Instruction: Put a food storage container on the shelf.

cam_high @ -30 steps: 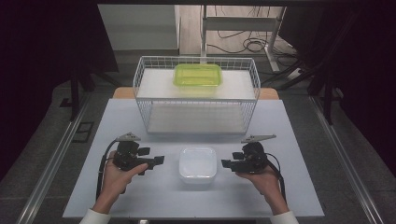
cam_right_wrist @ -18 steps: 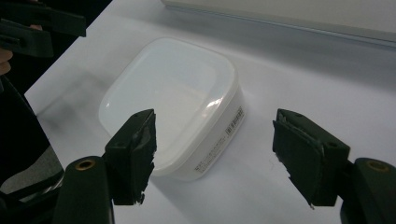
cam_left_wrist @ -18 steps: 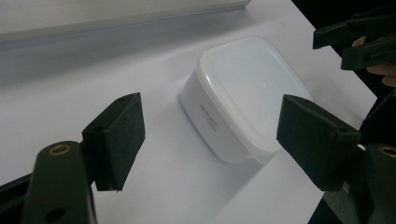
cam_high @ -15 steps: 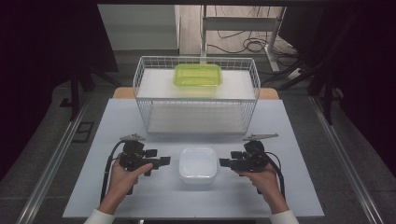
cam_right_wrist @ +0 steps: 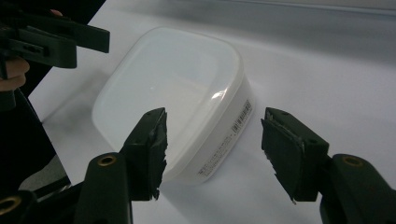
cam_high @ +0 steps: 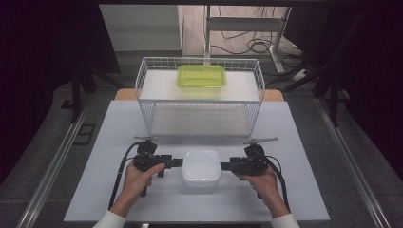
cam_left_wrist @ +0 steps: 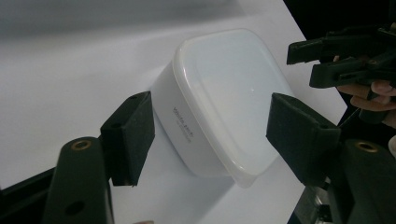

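Small grey print runs along the side wall of the white container [cam_left_wrist: 187,122], too blurred to read; a barcode label marks its other side.

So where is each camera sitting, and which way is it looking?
High view: above the person's side, looking forward and down on the table; shows both forearms, left gripper, right gripper, wire basket.
Left gripper view: rides on the left gripper, looking along its open jaws at the white lidded box.
Right gripper view: rides on the right gripper, facing that box from its other side.
All three share the box; each gripper view also catches the opposite gripper.
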A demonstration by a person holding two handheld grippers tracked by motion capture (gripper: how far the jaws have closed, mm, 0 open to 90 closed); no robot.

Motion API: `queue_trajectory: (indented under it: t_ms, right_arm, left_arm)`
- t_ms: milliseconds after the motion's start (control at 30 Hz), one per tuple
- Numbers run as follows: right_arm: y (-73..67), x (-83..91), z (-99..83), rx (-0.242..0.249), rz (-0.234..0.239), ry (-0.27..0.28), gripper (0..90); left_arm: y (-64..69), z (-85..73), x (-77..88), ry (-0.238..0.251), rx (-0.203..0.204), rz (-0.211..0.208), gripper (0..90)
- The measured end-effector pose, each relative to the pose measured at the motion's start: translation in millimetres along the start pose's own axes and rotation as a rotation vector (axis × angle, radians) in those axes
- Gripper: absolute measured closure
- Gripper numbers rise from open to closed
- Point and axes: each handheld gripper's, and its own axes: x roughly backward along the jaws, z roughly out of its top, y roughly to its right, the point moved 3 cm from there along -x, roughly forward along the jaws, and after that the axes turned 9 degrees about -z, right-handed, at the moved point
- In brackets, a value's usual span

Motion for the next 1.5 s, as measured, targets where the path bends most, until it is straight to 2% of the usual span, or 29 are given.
queue_trajectory:
  t_ms: [133, 300, 567, 733, 867, 1133, 1233, 1300, 1500]
  right_arm:
    - [2.8, -5.2, -1.4, -0.020, 0.007, -0.012, 42.0]
    - [3.8, -10.9, -2.8, -0.030, 0.013, -0.025, 44.1]
    - [5.5, -14.3, -2.8, -0.056, 0.035, -0.030, 49.4]
    - [6.2, -15.2, -2.5, -0.073, 0.049, -0.026, 50.7]
    - [5.2, -16.5, -2.6, -0.090, 0.073, -0.031, 52.1]
    - [6.0, -22.7, -3.8, -0.138, 0.115, -0.046, 59.0]
    - [7.5, -24.9, -5.4, -0.184, 0.155, -0.048, 62.8]
    - [8.1, -25.4, -6.4, -0.215, 0.174, -0.061, 64.4]
    - [9.7, -25.3, -7.9, -0.261, 0.192, -0.054, 67.0]
  left_arm:
    - [-4.4, -0.5, -11.3, -0.009, 0.052, -0.006, 35.0]
    - [-9.5, -3.0, -16.9, -0.018, 0.091, -0.026, 38.1]
    - [-12.3, -4.4, -19.4, -0.026, 0.114, -0.059, 44.4]
    - [-14.9, -6.1, -21.5, -0.026, 0.146, -0.103, 47.2]
    - [-18.0, -7.1, -22.0, -0.025, 0.164, -0.114, 49.3]
    - [-19.7, -9.3, -21.8, -0.027, 0.184, -0.141, 57.1]
    - [-19.7, -10.0, -22.2, -0.031, 0.190, -0.166, 61.8]
    - [-18.7, -10.0, -22.1, -0.029, 0.182, -0.153, 64.3]
    - [-16.8, -10.3, -19.9, -0.020, 0.184, -0.150, 68.4]
